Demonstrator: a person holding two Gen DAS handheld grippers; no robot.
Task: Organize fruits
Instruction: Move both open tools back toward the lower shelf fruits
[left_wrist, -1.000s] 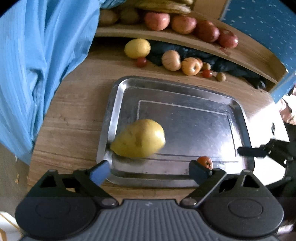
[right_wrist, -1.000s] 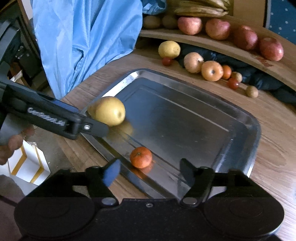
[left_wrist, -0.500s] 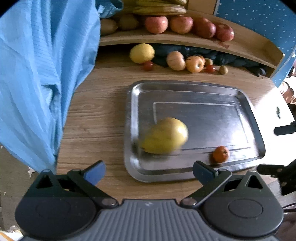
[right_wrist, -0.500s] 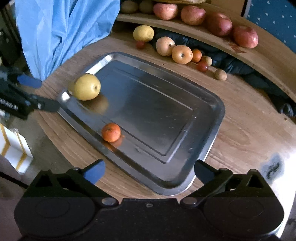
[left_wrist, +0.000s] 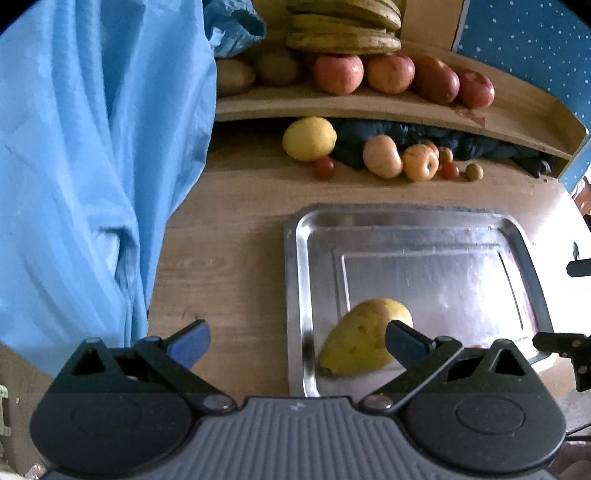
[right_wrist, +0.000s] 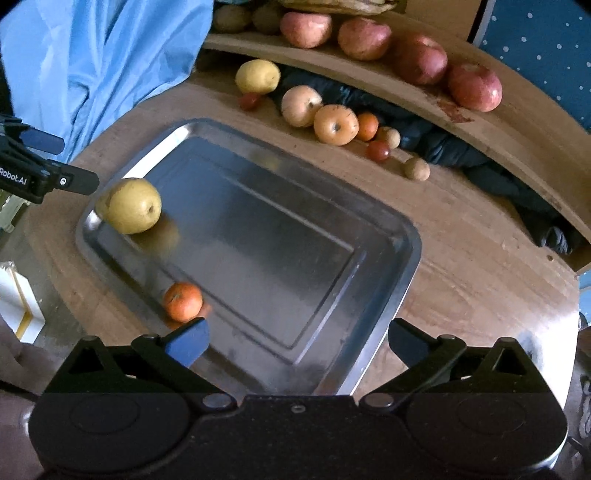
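so far two fruits sit in the steel tray (right_wrist: 402, 236): a yellow pear (right_wrist: 133, 205) at its 9 o'clock corner and a small orange tomato (right_wrist: 183, 301) by the 7 o'clock rim. both the left gripper (left_wrist: 295, 341) and the right gripper (right_wrist: 297, 341) hang with fingers spread wide, pinching nothing. more fruit, a lemon (right_wrist: 258, 76), apples (right_wrist: 336, 123) and small tomatoes, lies loose on the worktop (right_wrist: 461, 229) at 12 o'clock under the shelf (right_wrist: 498, 122). the step looks like a drop-off just finished; next calls for reaching to 12 o'clock for another piece.
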